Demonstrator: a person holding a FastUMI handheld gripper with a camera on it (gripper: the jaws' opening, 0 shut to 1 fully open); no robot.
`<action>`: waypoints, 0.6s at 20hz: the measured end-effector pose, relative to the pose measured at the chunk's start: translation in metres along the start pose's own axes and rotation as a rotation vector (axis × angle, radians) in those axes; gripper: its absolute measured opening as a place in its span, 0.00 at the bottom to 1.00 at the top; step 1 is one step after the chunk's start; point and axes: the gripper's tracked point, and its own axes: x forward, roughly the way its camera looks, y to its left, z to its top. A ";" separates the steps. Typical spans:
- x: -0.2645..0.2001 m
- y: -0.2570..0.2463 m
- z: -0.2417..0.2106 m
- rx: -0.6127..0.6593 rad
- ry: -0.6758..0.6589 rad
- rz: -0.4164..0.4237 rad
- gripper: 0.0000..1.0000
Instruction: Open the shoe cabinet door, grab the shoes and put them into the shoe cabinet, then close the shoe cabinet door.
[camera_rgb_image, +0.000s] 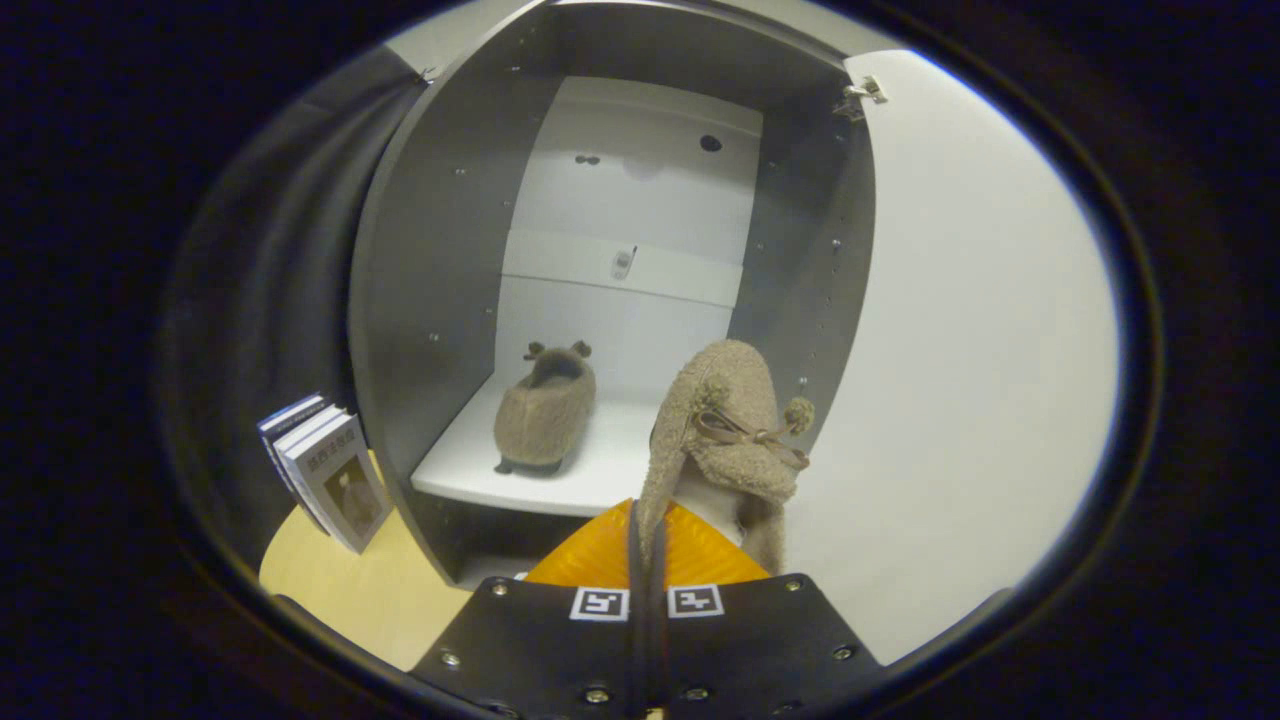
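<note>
I am holding one fluffy brown shoe (722, 440) in my tongs (648, 545). The two orange fingers (600, 555) are pressed close together, and a thin bit of the shoe's edge is pinched between them. So my tongs are clamped on this shoe. The shoe hangs up from the pinch, just ahead of my fingers and a little to the right. Its long side stands almost straight up, not flat. I can see its little bow and pom-poms facing me.

The shoe cabinet (440, 260) is right in front of me. Its door (980, 330) is wide open on the right side. Inside is a white shelf (610, 465). The other shoe (547, 410) already sits on that shelf, on the left part, with its long side pointing toward the back wall. The right part of the shelf is bare.

The shoe I hold is near the front edge of the shelf, but I think it is not inside yet. The bare spot lies straight ahead, beyond my fingers. I think I need to go forward and lay the shoe down next to the other one.

Some books (325, 465) stand on the yellow bench (350, 590), left of the cabinet.
</note>
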 end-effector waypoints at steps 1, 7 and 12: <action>0.013 -0.003 0.011 -0.002 -0.014 0.007 0.00; 0.088 -0.007 0.046 -0.038 -0.048 0.055 0.00; 0.134 -0.007 0.046 -0.039 -0.029 0.069 0.00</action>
